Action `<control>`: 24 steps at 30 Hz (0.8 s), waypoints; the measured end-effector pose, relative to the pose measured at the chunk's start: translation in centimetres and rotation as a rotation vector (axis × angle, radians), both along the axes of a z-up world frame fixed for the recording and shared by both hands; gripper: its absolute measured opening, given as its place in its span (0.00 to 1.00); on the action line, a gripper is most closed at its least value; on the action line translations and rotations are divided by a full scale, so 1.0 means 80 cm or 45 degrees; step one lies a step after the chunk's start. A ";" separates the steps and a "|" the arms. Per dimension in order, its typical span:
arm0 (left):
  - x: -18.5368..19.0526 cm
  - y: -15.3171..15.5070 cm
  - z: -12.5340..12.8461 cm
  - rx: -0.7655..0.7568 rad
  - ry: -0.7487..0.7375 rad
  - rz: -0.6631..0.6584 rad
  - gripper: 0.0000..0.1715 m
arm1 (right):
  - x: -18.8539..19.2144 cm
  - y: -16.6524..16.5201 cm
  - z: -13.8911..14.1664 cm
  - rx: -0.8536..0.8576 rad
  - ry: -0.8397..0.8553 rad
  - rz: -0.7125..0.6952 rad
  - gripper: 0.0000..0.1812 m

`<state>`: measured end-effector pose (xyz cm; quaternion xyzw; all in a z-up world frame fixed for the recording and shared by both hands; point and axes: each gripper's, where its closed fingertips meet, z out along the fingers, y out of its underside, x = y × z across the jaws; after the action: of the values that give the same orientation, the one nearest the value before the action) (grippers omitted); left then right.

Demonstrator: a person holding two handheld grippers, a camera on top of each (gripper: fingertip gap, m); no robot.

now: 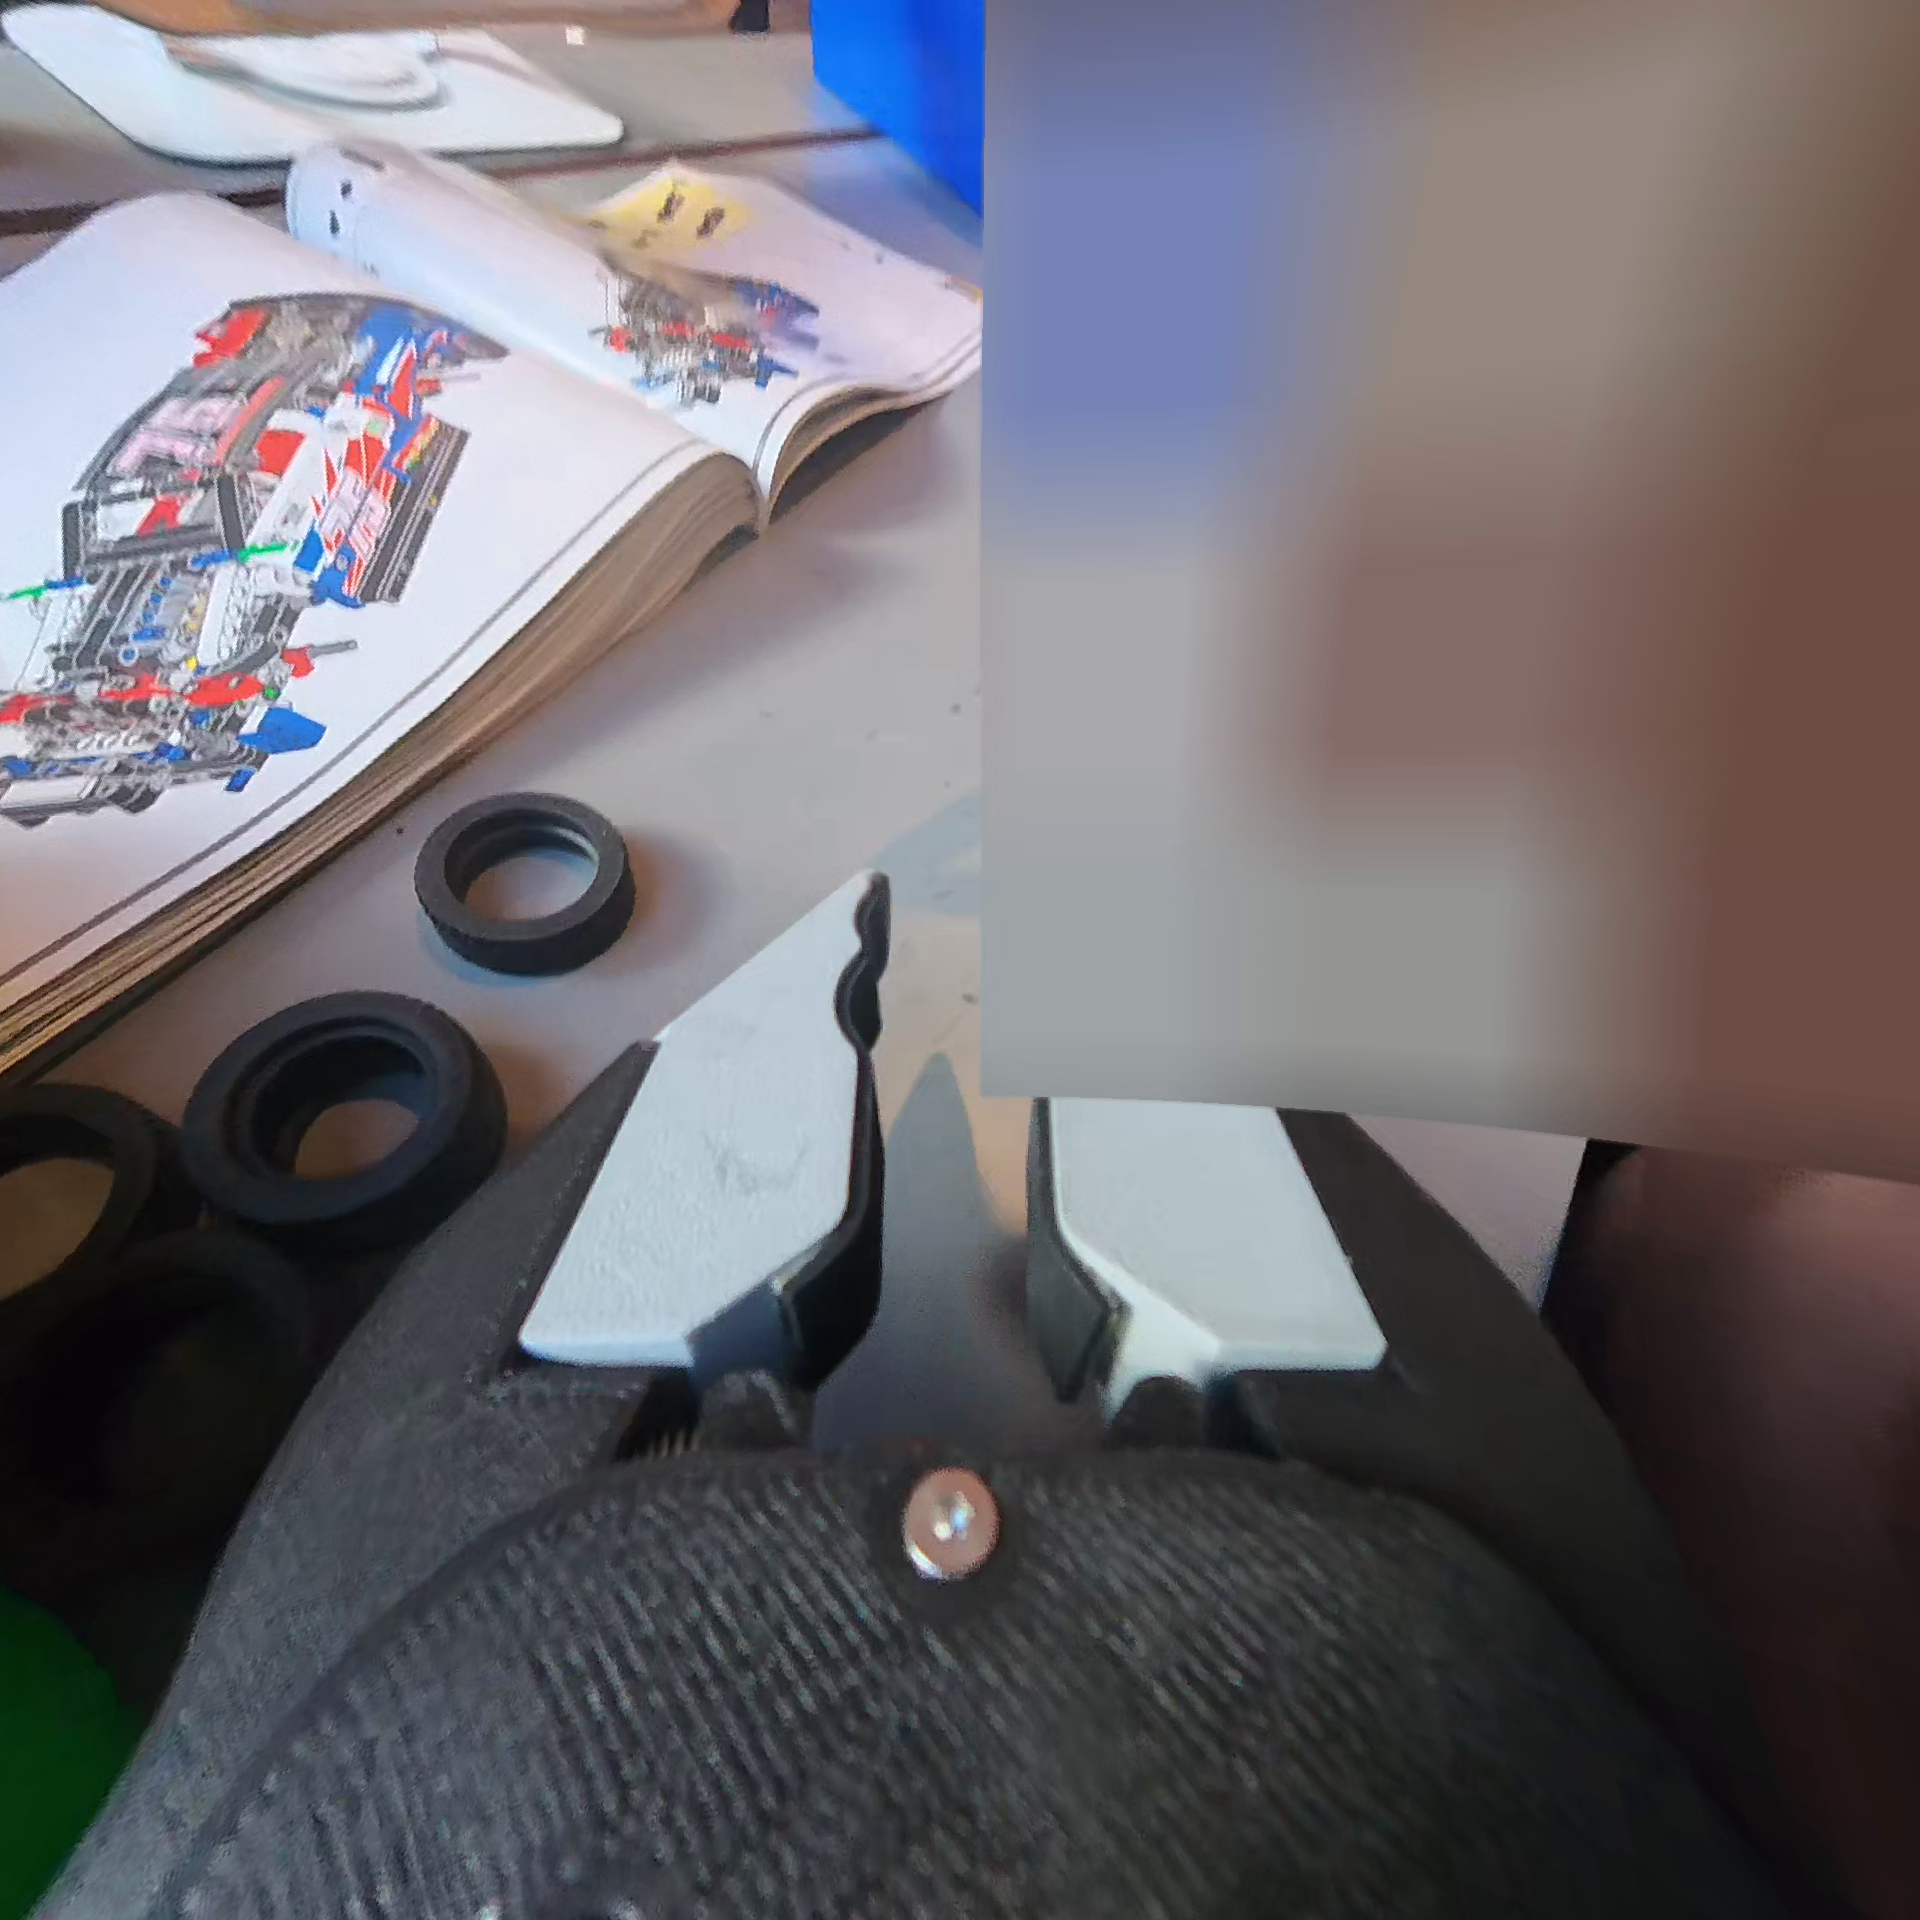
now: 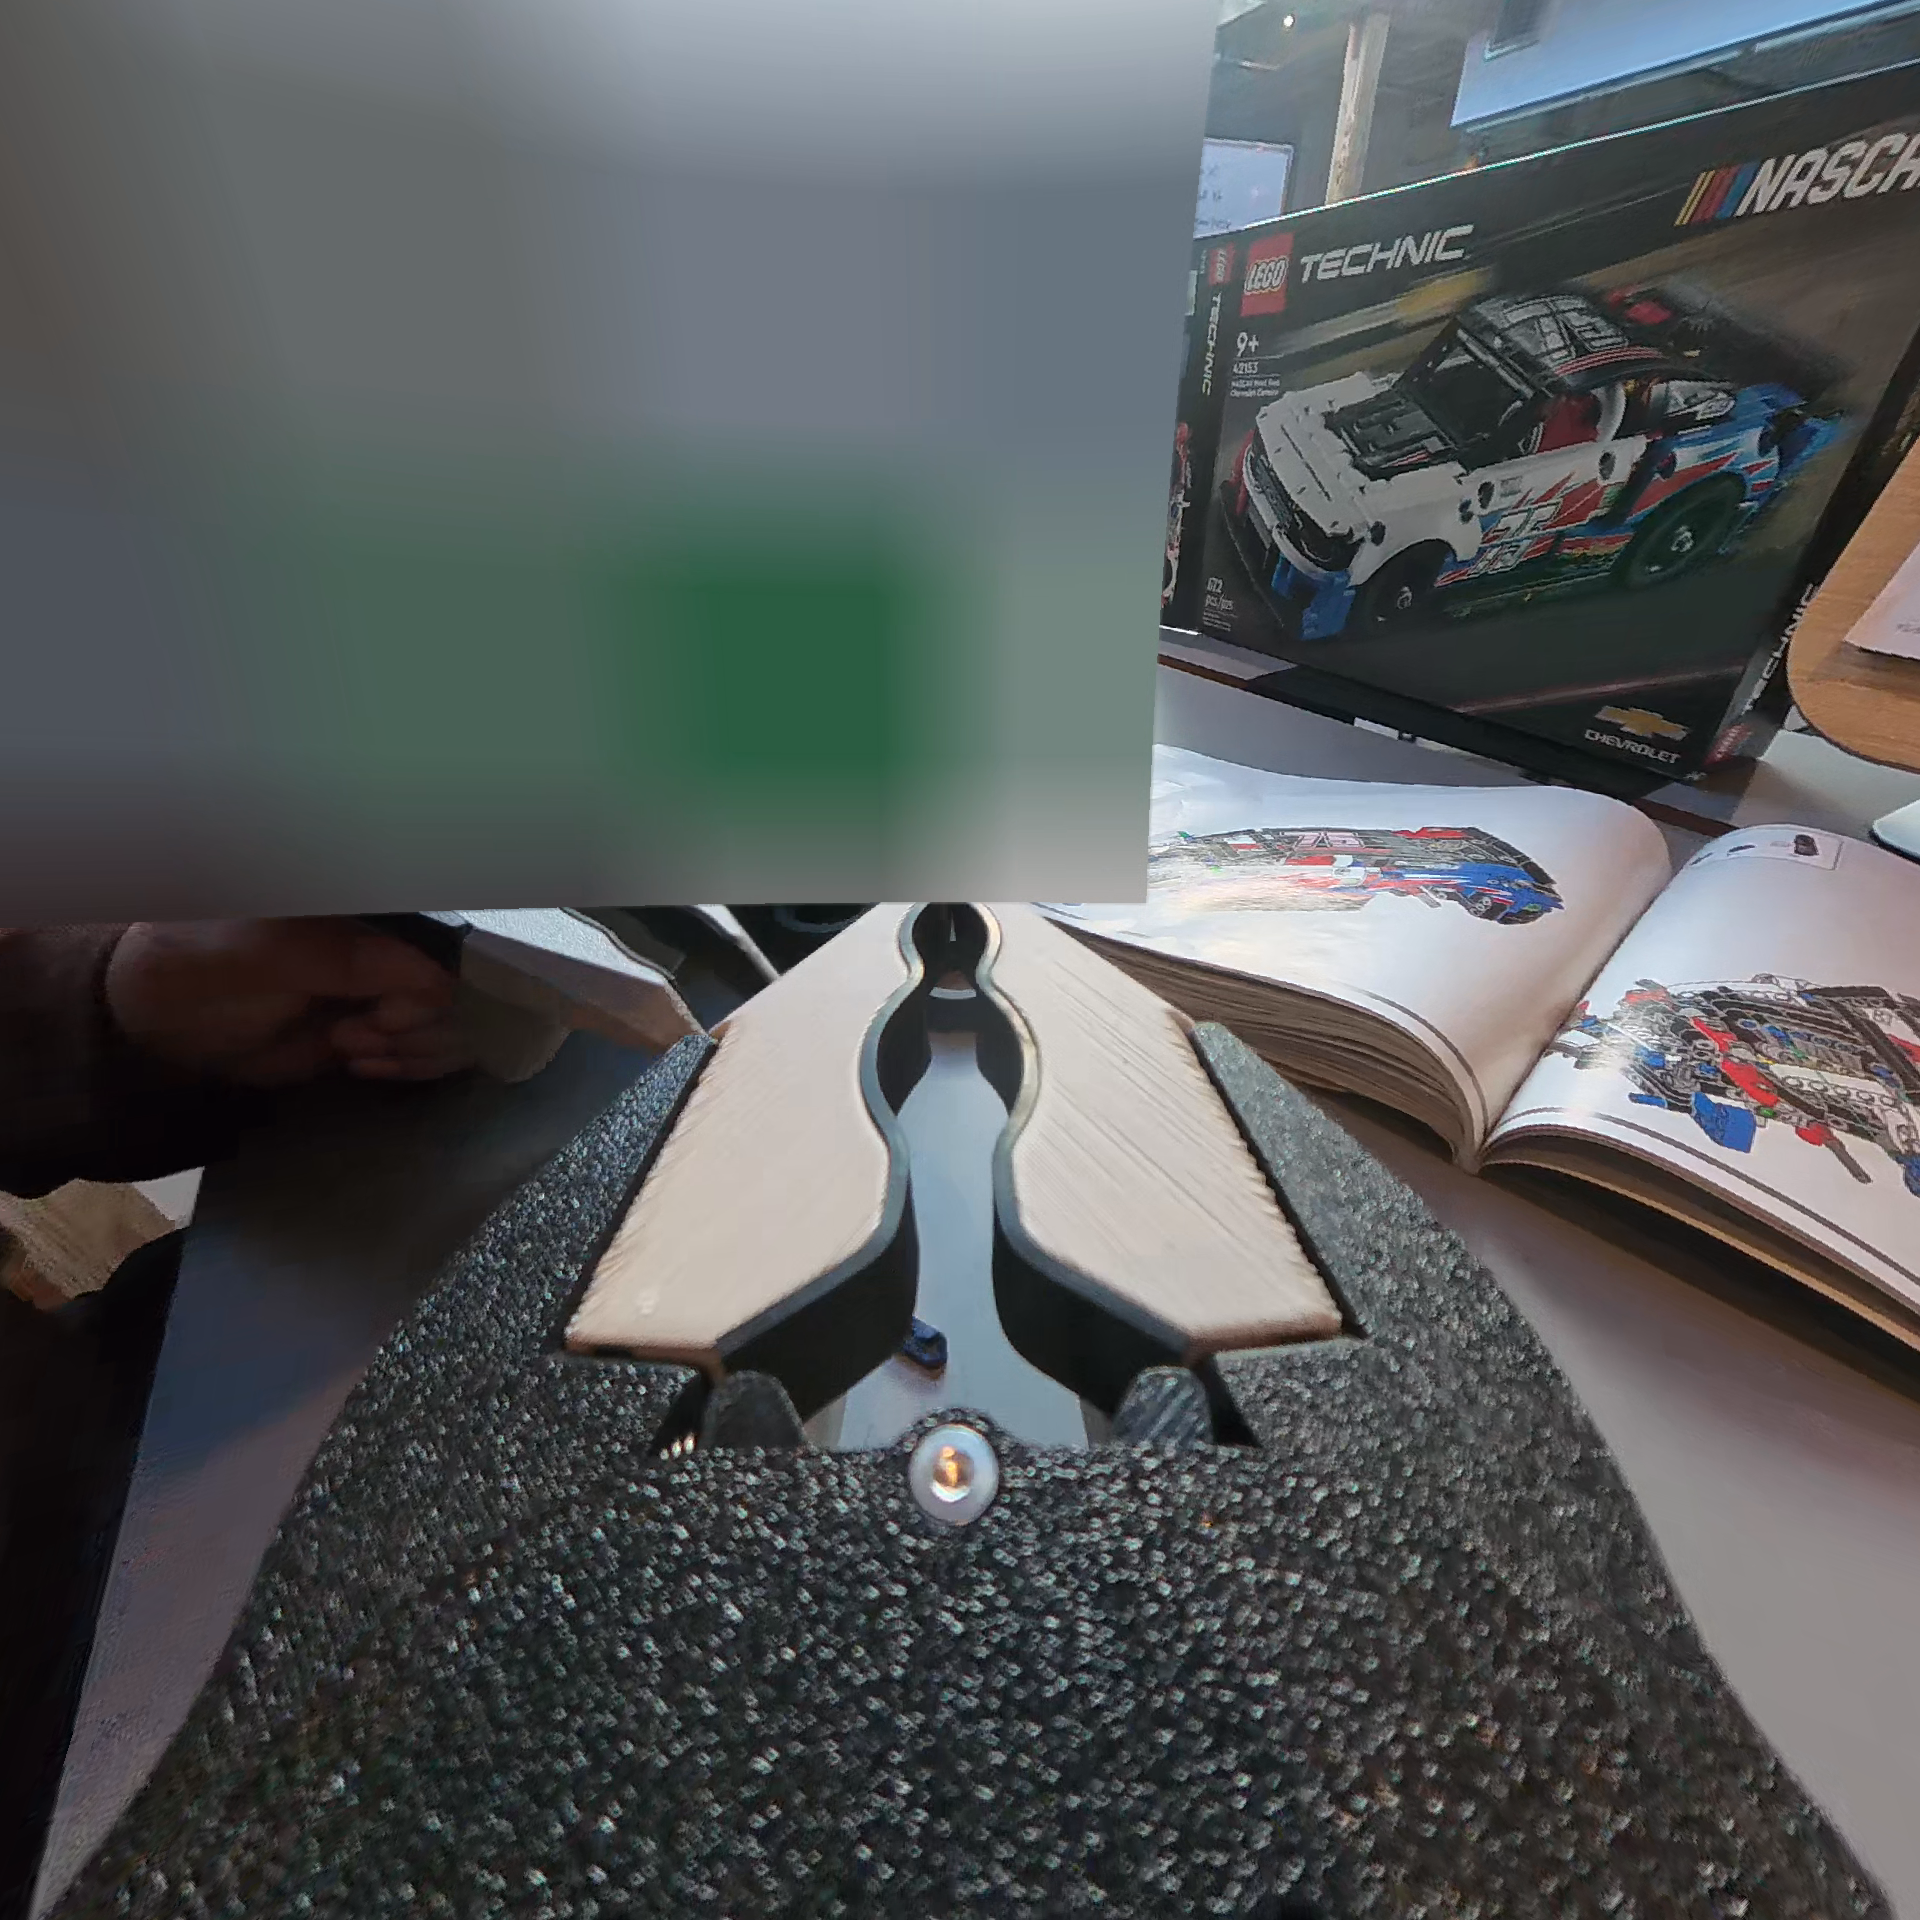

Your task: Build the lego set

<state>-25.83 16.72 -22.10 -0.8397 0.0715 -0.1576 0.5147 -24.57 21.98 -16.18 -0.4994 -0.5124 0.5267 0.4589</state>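
Note:
Several black rubber tyres lie on the grey table in the left wrist view: one (image 1: 525, 883) ahead on the left, one (image 1: 343, 1107) closer, and more at the left edge (image 1: 73, 1174). My left gripper (image 1: 951, 914) has its jaws apart with only table showing between them; its right fingertip is hidden by a blurred patch. My right gripper (image 2: 948, 912) has its fingertips together. A small dark thing shows in the notch just behind them, and I cannot tell what it is. A small blue piece (image 2: 925, 1345) lies on the table under the right fingers.
The open instruction booklet (image 1: 343, 499) lies at the left, with a white tube (image 1: 436, 218) on its fold; it also shows in the right wrist view (image 2: 1558, 997). The set's box (image 2: 1538, 457) stands behind it. A blue bin (image 1: 899, 94) is far back. A person's hand (image 2: 291, 997) is at the left. My right fingertips sit around 8 cm from my left ones.

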 end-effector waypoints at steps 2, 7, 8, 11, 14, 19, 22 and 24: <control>0.003 -0.005 -0.016 -0.102 0.037 -0.027 0.16 | 0.004 0.000 0.000 -0.011 0.001 -0.003 0.00; 0.023 -0.014 -0.046 -0.264 0.196 -0.143 0.17 | 0.009 -0.003 -0.001 0.003 -0.006 -0.004 0.00; 0.028 -0.016 -0.049 -0.277 0.225 -0.172 0.16 | 0.009 -0.005 -0.001 0.012 -0.010 -0.003 0.00; 0.037 -0.018 -0.058 -0.314 0.272 -0.235 0.16 | 0.008 -0.007 -0.003 0.032 -0.019 -0.002 0.00; 0.041 -0.018 -0.059 -0.326 0.261 -0.256 0.03 | 0.008 -0.007 -0.003 0.031 -0.023 -0.004 0.00; 0.030 -0.013 -0.025 -0.135 0.323 -0.093 0.03 | 0.007 -0.007 -0.004 0.030 -0.027 -0.004 0.00; -0.010 -0.028 0.085 0.262 0.401 0.176 0.03 | 0.006 -0.007 -0.003 0.033 -0.026 -0.004 0.00; -0.094 -0.060 0.161 0.467 0.559 0.509 0.03 | 0.007 -0.007 -0.003 0.031 -0.023 -0.005 0.00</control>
<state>-33.34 11.94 -9.22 -0.7445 0.0417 0.1462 0.6501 -24.05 21.41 -16.43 -0.4996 -0.5219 0.5149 0.4614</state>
